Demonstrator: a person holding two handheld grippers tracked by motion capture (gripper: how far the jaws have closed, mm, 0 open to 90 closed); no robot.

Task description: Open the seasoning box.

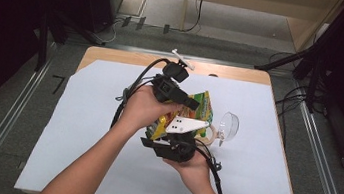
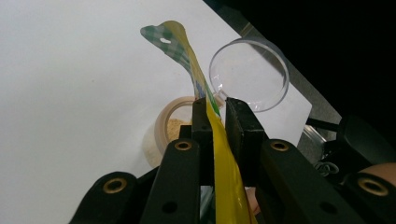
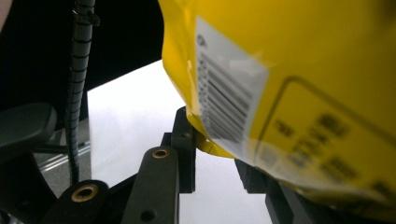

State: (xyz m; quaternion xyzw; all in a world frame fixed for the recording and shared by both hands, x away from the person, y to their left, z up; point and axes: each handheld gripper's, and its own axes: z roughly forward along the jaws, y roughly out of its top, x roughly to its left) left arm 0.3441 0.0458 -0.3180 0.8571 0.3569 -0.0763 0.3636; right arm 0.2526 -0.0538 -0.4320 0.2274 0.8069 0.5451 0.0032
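Both grippers hold one yellow snack bag (image 1: 197, 111) above the counter (image 1: 80, 130): left gripper (image 2: 215, 116) clamped on its edge, right gripper (image 3: 215, 149) pinching its corner. Step: tearing it open; next, probably, pull apart steadily.

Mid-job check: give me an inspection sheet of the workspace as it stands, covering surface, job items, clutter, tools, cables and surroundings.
Surface: wooden table covered by a white sheet.
Job's things: yellow snack bag held above the sheet between both tools; a round tan container and a clear lid lie beyond it.
Clutter: small white object at the table's far edge.
Grippers: left tool shut on the bag's thin edge; right tool grips the bag's lower corner.
Cables: a black cable trails from each tool; more on the floor to the right.
Surroundings: grey floor, metal rails, dark stands, wooden furniture behind.
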